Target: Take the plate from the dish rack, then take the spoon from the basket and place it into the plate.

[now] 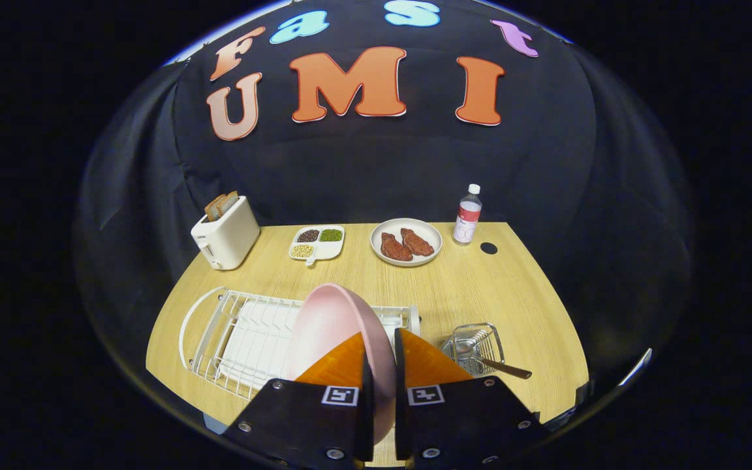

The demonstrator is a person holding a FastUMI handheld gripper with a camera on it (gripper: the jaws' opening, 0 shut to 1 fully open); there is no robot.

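Note:
A pink plate (330,326) stands on edge between my two fingers, and my gripper (379,346) is shut on its rim. The plate is held above the white wire dish rack (245,333), which lies just beyond and to the left of the fingers. To the right of the fingers sits a small clear basket (474,343) on the wooden table (467,294). A spoon (500,367) lies in the basket with its dark handle sticking out to the right.
Along the far side of the table stand a white toaster (226,238) with bread, a divided dish (317,243) of beans, a white plate (407,241) with two pieces of meat, a small bottle (467,214) and a dark cap (489,248).

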